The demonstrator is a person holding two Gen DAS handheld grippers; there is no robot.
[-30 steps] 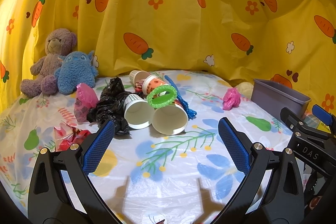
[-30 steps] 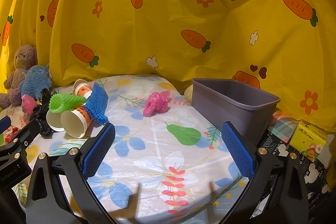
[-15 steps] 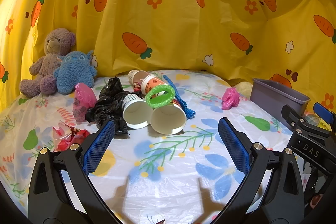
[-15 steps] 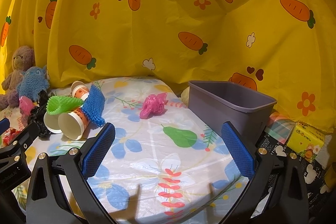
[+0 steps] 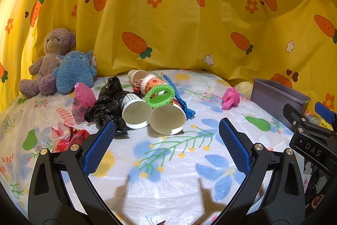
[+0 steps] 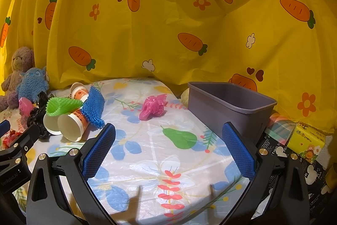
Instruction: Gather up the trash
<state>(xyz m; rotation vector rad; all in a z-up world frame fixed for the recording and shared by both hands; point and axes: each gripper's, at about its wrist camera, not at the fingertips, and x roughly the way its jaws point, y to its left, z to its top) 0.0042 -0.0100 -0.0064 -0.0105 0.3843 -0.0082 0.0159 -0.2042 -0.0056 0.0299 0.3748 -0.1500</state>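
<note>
A heap of trash lies mid-table: two paper cups on their sides (image 5: 167,120) (image 5: 135,113), a green foam net (image 5: 160,96), a blue foam net (image 5: 179,96), a black plastic bag (image 5: 107,102), pink wrappers (image 5: 82,99) and a red wrapper (image 5: 67,136). A crumpled pink bag (image 6: 152,107) lies alone near the grey bin (image 6: 227,107) at the table's right edge. My left gripper (image 5: 166,140) hangs open just short of the cups. My right gripper (image 6: 168,147) is open over bare tablecloth, the bin beside its right finger.
A purple teddy bear (image 5: 50,60) and a blue plush toy (image 5: 73,72) sit at the back left against the yellow carrot curtain (image 5: 168,14). A yellow tissue pack (image 6: 307,139) and printed bags lie right of the bin, off the table.
Both grippers have shifted slightly; the right view has drifted so the bin and pink bag sit a little further left. Both stay open and empty.
</note>
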